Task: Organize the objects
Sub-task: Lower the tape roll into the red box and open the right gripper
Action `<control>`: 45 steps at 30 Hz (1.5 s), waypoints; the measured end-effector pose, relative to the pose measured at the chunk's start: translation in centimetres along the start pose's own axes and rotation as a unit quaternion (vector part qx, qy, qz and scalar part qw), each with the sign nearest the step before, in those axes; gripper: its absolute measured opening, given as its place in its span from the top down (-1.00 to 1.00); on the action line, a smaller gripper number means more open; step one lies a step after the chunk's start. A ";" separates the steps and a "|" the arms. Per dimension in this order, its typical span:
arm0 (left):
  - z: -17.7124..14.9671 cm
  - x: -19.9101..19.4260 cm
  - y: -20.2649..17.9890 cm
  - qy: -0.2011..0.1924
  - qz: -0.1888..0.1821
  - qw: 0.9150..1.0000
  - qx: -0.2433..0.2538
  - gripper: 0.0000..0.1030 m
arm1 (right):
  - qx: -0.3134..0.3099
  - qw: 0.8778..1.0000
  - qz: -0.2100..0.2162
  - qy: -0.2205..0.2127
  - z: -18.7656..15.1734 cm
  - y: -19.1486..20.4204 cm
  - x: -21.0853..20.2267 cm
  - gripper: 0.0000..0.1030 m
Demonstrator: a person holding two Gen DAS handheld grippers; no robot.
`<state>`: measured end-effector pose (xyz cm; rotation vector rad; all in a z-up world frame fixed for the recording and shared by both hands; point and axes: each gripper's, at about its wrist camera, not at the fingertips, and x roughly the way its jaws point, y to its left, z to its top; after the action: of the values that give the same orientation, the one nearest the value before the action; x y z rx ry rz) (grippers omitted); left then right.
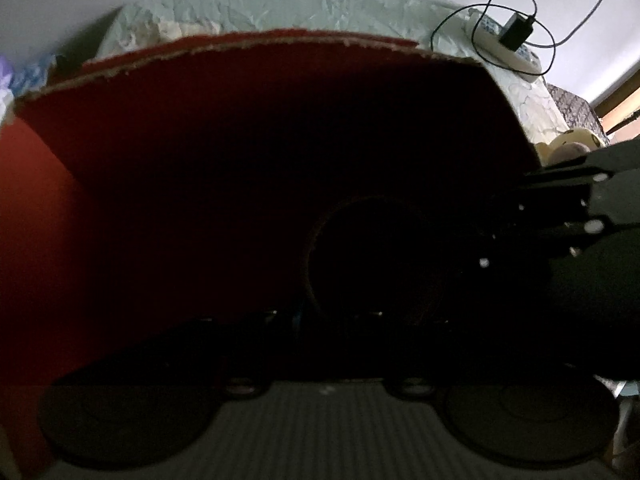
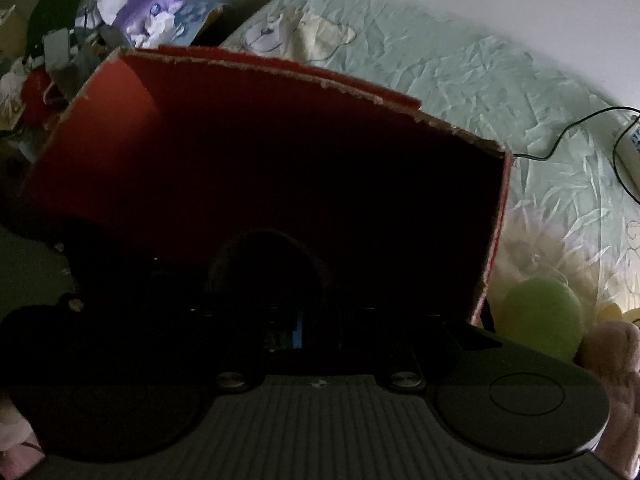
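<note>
Red cardboard box [image 1: 260, 128] standing on the bed [image 1: 280, 4], filling both wrist views, dark inside, torn rim uppermost. Seen almost square-on from the left gripper [image 1: 320, 272], pressed right up against it; seen more obliquely from the right gripper [image 2: 304, 280], with the box's right-hand corner edge showing. Long axis running across both views, roughly parallel to the far edge of the bed. Jaws of both lost in shadow against the box wall: open, closed or gripping, impossible to tell for either. Dark round cut-out or handhold low in the wall, dead ahead of each camera. Green ball [image 2: 540, 316] and pale plush toys [image 2: 612, 344] just beside the box's right corner, nearer the right gripper. Charger and cable [image 1: 516, 32] near the bed's far right corner; heap of clutter [image 2: 132, 16] beyond the far left. Likely next: steadying the box, then loading the ball, a short reach rightward.
</note>
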<state>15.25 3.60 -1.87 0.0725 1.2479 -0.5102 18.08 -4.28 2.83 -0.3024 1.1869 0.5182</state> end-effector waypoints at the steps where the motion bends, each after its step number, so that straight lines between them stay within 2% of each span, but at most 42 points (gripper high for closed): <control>1: 0.1 0.2 0.2 0.003 -0.002 1.000 -0.002 0.75 | -0.002 1.000 -0.001 0.001 0.0 0.1 0.1 0.68; 7: 0.3 0.7 0.6 0.011 -0.017 1.000 -0.009 0.72 | 0.006 1.000 -0.003 -0.014 -0.3 -0.1 -0.5 0.65; 8: 0.3 0.7 0.5 0.014 -0.019 1.000 -0.009 0.72 | 0.011 1.000 0.000 -0.024 -0.2 -0.3 -0.9 0.55; 9: 0.4 0.8 0.4 0.015 -0.017 1.000 -0.009 0.72 | 0.018 0.999 0.006 -0.035 -0.2 -0.5 -1.5 0.29; 11: 0.5 0.9 0.2 0.016 -0.015 1.000 -0.008 0.73 | 0.041 0.997 0.010 -0.064 -0.1 -1.2 -3.0 -0.05; 14: 0.8 1.1 -0.1 0.022 -0.022 0.999 -0.009 0.73 | 0.086 0.989 0.032 -0.112 -0.5 -3.2 -5.3 -0.01; 18: 1.1 1.5 -1.7 0.032 -0.025 0.999 0.001 0.73 | 0.160 0.975 0.068 -0.142 -1.6 -5.7 -6.5 0.26; 23: 1.4 2.2 -3.5 0.038 -0.042 0.998 0.006 0.73 | 0.189 0.965 0.075 -0.166 -3.7 -6.7 -6.8 0.40; 28: 1.2 2.5 -4.9 0.034 -0.021 0.999 0.026 0.64 | 0.208 0.959 0.089 -0.174 -5.0 -7.1 -6.3 0.42; 33: 0.9 2.7 -4.8 0.042 -0.024 0.998 0.035 0.58 | 0.216 0.957 0.100 -0.164 -5.2 -6.9 -5.6 0.42; 38: 0.4 2.2 -5.6 0.029 -0.015 0.996 0.081 0.58 | 0.222 0.956 0.109 -0.159 -5.9 -6.8 -5.7 0.42; 45: 0.6 2.0 -5.1 0.029 -0.013 0.997 0.070 0.56 | 0.230 0.952 0.118 -0.165 -6.9 -7.1 -6.2 0.42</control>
<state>14.17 -1.80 -2.39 0.1893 1.2705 -0.6217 14.58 -15.06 5.90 0.3216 0.9846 0.4600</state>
